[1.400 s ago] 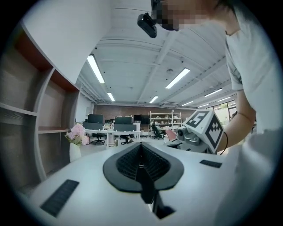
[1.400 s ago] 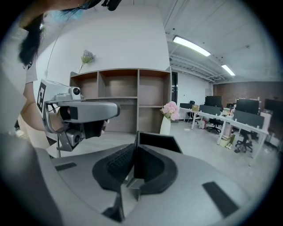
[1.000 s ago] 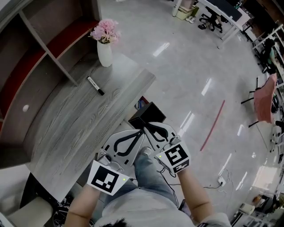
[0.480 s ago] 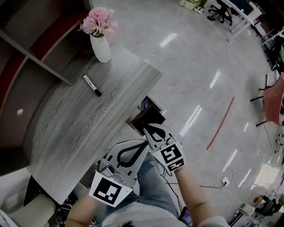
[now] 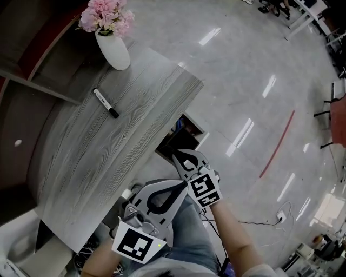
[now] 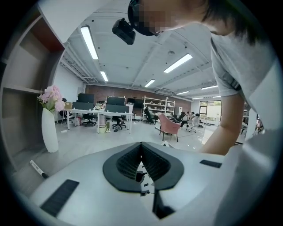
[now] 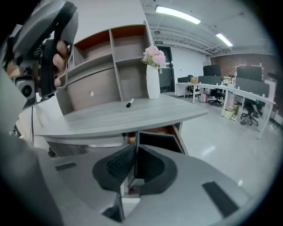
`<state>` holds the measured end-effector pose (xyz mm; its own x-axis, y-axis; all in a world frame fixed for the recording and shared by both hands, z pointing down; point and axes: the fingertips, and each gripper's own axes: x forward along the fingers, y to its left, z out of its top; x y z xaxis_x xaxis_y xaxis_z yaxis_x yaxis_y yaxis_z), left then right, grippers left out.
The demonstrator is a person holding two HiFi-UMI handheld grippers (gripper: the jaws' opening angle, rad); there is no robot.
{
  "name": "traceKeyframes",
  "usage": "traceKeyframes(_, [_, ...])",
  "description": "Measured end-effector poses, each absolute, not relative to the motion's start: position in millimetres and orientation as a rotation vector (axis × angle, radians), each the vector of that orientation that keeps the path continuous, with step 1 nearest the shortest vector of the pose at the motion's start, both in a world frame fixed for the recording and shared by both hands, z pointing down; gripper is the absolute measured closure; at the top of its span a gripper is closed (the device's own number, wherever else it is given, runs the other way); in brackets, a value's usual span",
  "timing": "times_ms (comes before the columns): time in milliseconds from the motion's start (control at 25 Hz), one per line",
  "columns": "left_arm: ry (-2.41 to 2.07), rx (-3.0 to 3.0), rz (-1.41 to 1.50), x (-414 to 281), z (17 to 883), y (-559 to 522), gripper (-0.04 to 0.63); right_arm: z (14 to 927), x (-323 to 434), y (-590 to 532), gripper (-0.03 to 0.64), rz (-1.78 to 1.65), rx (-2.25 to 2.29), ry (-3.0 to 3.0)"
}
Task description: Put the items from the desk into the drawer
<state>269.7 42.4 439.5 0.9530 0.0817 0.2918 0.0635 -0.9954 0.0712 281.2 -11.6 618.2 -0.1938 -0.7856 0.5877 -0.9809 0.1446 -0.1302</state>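
A single black-and-white marker (image 5: 105, 103) lies on the grey wooden desk (image 5: 92, 157), towards its far end and well apart from both grippers, which hang off the desk's right edge above the person's knees. The left gripper (image 5: 182, 185) has its jaws pressed together with nothing between them, and so has the right gripper (image 5: 175, 156); the right one's tips sit just beside the one open drawer (image 5: 186, 132) under the desk's right side, while the left one is nearer the person. From the right gripper view the marker (image 7: 129, 103) shows far across the desk top, with the drawer (image 7: 157, 139) right beyond the closed jaws. The drawer's inside is dark and its contents cannot be made out. One white vase (image 5: 114, 52) holding pink flowers (image 5: 105, 14) stands on the far corner of the desk, beyond the marker, beside the open shelves (image 5: 38, 59) at the left.
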Motion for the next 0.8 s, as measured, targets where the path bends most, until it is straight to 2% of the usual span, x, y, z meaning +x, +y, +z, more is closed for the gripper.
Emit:
traceKeyframes(480, [0.098,3.012,0.498,263.6,455.5,33.3,0.588,643.7,268.4,-19.9,0.578,0.698,1.621,-2.024])
traceKeyframes(800, [0.095,3.032,0.476,260.8,445.9,31.8,0.588,620.7,260.1,-20.0,0.572,0.735,1.677,-2.079])
